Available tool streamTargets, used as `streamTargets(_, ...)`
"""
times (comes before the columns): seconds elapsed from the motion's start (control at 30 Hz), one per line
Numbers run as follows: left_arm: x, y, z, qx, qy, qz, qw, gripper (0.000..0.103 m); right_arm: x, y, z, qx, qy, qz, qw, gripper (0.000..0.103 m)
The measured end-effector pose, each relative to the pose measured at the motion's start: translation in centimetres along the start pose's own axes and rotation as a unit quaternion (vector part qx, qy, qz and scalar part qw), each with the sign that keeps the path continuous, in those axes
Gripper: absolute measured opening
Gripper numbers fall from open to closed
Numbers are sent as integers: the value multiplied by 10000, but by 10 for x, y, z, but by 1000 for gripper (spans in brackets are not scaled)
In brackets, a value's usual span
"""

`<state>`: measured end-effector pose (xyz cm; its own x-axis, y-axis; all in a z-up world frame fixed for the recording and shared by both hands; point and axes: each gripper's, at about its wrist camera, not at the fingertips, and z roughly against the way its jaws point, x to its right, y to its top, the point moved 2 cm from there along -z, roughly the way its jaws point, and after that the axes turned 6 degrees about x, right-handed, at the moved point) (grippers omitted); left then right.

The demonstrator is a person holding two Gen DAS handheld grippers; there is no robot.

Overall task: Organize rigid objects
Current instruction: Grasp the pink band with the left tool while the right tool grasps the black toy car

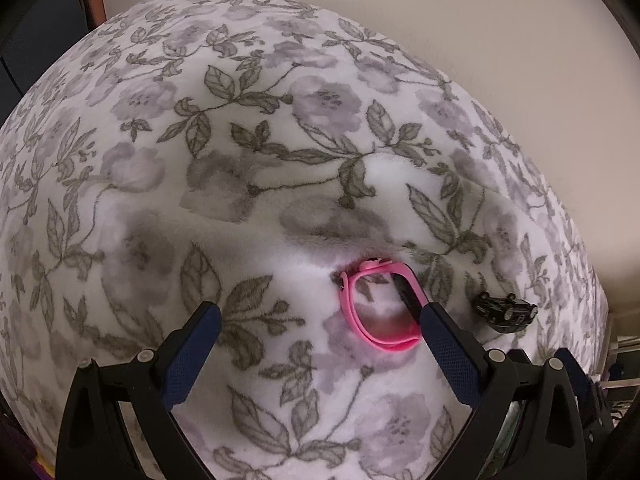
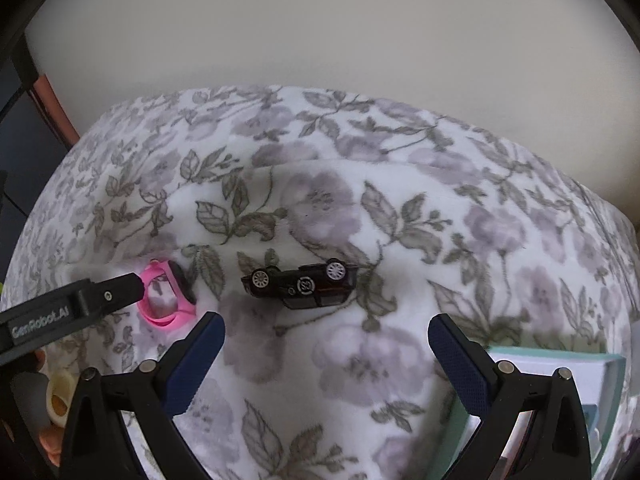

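Left gripper standing open, its right finger touching the pink wristband lying mid-blanket; black toy car lying overturned beside it, right gripper hovering open over it.

Pink band, black toy car, grey-and-lilac floral white blanket.
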<state>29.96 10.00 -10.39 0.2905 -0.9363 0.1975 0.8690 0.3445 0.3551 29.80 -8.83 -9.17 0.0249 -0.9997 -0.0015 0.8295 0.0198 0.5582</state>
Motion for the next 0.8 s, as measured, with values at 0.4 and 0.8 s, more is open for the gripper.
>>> streamTargets(0.4, 6, 2, -10, 190, 236, -288, 9991, 99, 0, 2, -35, -292, 26, -127, 9995, 103)
streamTargets(0.8, 8, 2, -22, 225, 426, -377, 9981, 91, -5, 1, -46, -345, -128, 27, 9993, 103)
